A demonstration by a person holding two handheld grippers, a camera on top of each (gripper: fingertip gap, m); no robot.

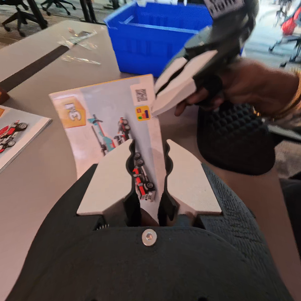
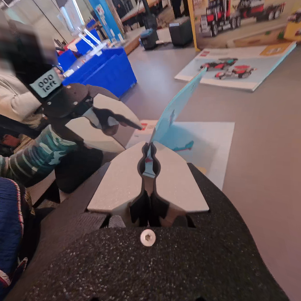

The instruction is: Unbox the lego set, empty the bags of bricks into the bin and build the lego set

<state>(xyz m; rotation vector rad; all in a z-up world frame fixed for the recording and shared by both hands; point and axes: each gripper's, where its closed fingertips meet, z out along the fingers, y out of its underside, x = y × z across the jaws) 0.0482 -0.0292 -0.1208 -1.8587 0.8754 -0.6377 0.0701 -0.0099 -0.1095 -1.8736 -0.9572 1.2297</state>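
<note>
Right gripper pinching the instruction booklet cover corner, left gripper spread over it; thin floppy paper, tears easily, so grip near the edge.

Even indoor light, soft shadows. Fisheye bending at edges; background + right gripper motion-blurred; bright glare top right.

Printed marks are carried by the instruction booklet cover, a tag on the left gripper, the box.
</note>
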